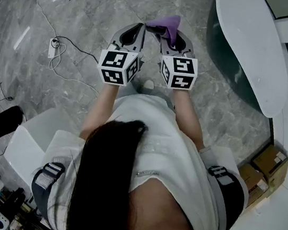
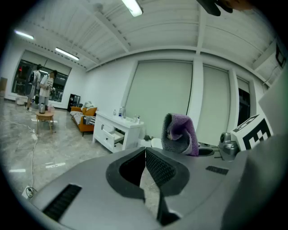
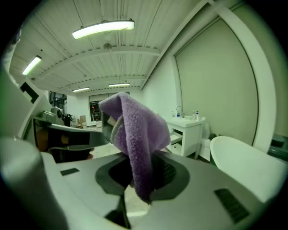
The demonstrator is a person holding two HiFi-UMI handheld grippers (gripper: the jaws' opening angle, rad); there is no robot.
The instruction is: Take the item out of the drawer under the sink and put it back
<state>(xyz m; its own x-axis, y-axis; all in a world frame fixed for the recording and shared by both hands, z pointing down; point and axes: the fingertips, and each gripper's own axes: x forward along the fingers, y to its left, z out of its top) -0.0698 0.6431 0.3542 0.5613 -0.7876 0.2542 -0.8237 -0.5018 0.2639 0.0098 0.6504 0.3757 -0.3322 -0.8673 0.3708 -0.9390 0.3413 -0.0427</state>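
A purple cloth (image 3: 137, 134) is being gripped firmly between the pads of the right claw (image 3: 135, 177), with its loose part folding over above the jaws, so that it cannot slip. The left claw (image 2: 145, 155) is being held closed and empty just beside it, as it is apparently not needed. The sink cabinet (image 3: 188, 132), with its drawer (image 3: 176, 140) open, is lying well ahead of the right claw, probably to receive the cloth.
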